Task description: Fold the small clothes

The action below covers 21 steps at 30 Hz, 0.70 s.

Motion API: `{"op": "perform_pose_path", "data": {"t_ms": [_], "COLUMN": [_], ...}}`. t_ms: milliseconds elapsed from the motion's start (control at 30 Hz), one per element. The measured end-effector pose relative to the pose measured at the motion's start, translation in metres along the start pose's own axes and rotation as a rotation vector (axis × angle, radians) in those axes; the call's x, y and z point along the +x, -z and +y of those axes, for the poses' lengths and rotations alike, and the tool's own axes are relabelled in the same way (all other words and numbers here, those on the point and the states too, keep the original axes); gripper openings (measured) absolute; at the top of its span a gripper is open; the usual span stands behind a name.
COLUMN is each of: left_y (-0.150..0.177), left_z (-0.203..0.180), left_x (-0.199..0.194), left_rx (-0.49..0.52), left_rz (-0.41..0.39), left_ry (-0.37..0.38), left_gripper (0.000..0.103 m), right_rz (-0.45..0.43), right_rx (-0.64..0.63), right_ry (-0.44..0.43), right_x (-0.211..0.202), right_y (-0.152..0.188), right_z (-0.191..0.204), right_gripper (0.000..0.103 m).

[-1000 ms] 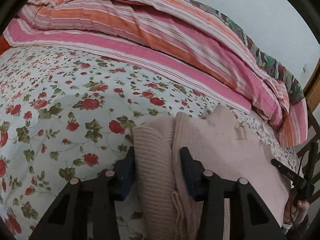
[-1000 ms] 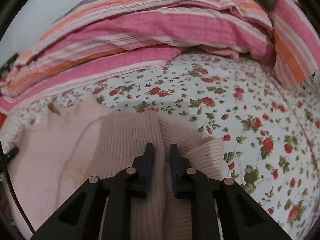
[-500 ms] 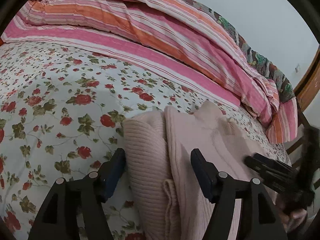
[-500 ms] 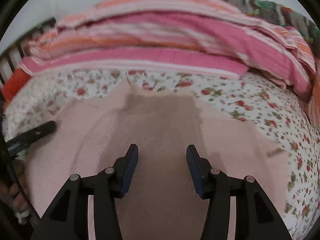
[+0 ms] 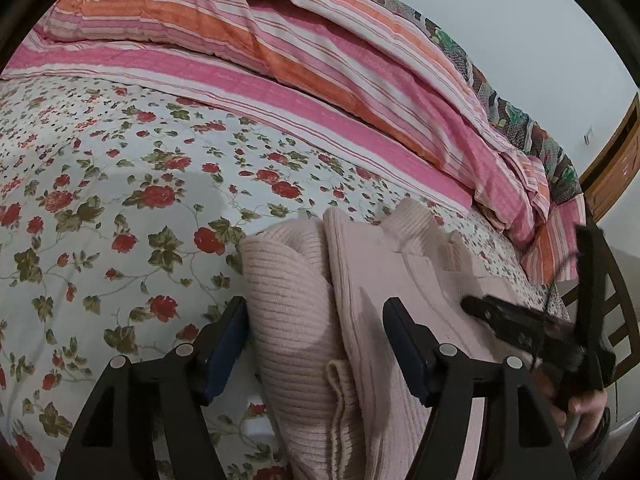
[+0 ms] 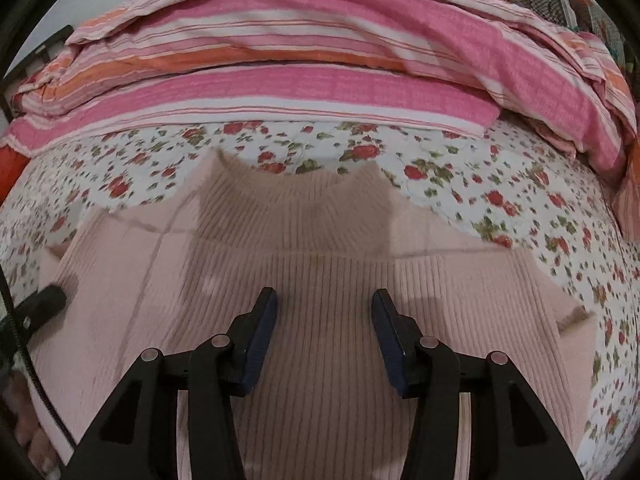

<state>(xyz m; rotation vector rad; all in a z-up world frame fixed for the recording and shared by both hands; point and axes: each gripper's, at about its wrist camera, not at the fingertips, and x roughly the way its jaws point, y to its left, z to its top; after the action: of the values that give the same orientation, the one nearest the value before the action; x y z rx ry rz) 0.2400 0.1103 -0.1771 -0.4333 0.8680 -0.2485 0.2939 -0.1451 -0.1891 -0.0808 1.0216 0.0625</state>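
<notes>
Lying flat, ribbed pink knit sweater (image 6: 320, 280), floral bedsheet (image 6: 500, 184), striped quilt (image 6: 320, 72)

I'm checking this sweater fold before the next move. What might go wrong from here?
The folded sleeve sits bunched between the open left gripper fingers; grabbing only its top layer may undo the fold. The right gripper hangs open above the pink sweater body, gripping nothing, so dragging could wrinkle the ribbed knit on the floral sheet.

Open left claw (image 5: 316, 344) astride pink sweater (image 5: 372, 292)
</notes>
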Motion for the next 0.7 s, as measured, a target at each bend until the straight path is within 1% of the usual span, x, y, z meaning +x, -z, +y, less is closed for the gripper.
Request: {"op": "perform_pose_path", "data": {"t_ms": [100, 167, 333, 567, 700], "left_y": [0.001, 0.003, 0.006, 0.005, 0.007], "left_z": [0.001, 0.001, -0.001, 0.008, 0.007], "left_x": [-0.001, -0.003, -0.006, -0.012, -0.014], "left_rx": [-0.015, -0.023, -0.014, -0.052, -0.041], "left_rz": [0.002, 0.004, 0.014, 0.035, 0.051], "left_ry": [0.006, 0.015, 0.029, 0.087, 0.102], "left_gripper": [0.067, 0.067, 0.067, 0.067, 0.067], "right_rz": [-0.006, -0.030, -0.042, -0.085, -0.102], "right_rx": [-0.014, -0.020, -0.029, -0.047, -0.077], "right_ry": [0.000, 0.003, -0.015, -0.014, -0.008], "right_x": [-0.016, -0.028, -0.051, -0.072, -0.083], "right_y": [0.014, 0.023, 0.049, 0.087, 0.108], "right_z": [0.003, 0.005, 0.012, 0.025, 0.031], "right_gripper": [0.045, 0.045, 0.044, 0.043, 0.043]}}
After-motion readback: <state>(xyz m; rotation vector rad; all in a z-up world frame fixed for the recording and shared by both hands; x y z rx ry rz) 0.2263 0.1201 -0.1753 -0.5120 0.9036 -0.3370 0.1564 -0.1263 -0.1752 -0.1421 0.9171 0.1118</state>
